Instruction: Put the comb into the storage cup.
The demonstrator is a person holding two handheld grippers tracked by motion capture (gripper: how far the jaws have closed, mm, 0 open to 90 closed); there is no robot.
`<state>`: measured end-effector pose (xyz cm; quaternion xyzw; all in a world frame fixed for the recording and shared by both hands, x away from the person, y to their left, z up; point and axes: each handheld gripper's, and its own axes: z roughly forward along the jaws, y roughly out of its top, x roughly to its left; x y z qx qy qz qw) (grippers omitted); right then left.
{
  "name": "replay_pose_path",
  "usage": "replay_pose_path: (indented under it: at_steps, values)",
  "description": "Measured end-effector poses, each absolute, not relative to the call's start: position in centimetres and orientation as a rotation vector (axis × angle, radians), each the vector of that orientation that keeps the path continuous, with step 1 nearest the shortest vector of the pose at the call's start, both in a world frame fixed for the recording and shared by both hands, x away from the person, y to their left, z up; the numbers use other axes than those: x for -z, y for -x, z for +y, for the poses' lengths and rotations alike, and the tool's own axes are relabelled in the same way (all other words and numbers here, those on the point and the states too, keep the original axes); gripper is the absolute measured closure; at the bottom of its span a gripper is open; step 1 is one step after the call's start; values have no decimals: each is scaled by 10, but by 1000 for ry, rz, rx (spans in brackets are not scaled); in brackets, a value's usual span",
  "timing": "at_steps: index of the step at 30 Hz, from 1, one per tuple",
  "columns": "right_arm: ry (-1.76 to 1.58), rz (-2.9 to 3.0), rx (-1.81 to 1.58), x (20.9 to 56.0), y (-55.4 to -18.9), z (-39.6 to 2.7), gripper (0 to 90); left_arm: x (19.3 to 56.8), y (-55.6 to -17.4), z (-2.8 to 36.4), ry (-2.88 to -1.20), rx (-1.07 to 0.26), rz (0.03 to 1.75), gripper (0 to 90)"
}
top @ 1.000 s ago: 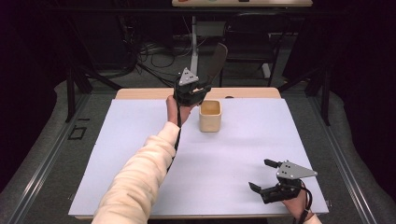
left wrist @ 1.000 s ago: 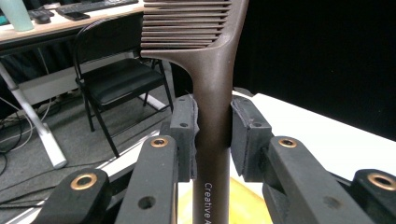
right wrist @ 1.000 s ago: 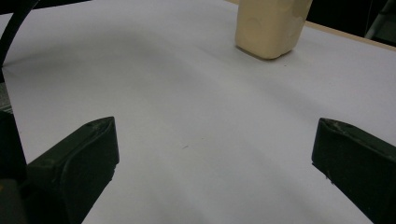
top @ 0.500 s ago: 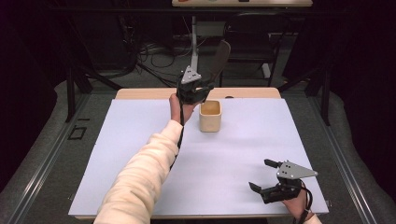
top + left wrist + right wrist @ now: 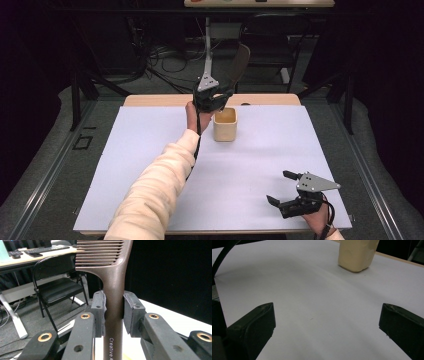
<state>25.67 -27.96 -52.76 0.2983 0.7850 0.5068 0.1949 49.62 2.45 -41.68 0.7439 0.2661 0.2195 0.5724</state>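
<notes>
Brown matte comb (image 5: 113, 290), fine teeth up top, white lettering along its handle.

Ahead of the right gripper (image 5: 286, 192), open sheet (image 5: 260, 165) is left free up to the cup (image 5: 225, 125) — the sole obstacle. The cup is crowded by the left gripper (image 5: 220, 98) and its raised comb (image 5: 112, 290).

Comb (image 5: 113, 285): dark brown, matte, with pale lettering low on the handle. Cup (image 5: 225, 124): cream-yellow, plain. Counter (image 5: 260, 150): covered in a plain white sheet, light wood edge at the far side. Left gripper (image 5: 214, 99) and right gripper (image 5: 286, 189): black, each with a grey plate. Sleeve (image 5: 155, 195): pale cream. Chair (image 5: 57, 287): black.
</notes>
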Motion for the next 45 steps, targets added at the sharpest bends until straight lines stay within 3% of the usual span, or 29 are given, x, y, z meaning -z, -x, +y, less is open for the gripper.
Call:
replay_pose_path:
  at_steps: [45]
  values:
    - [-829, 2207, -1417, 527, -257, -279, 3, 459, -500, 15, -1717, -513, 601, 727]
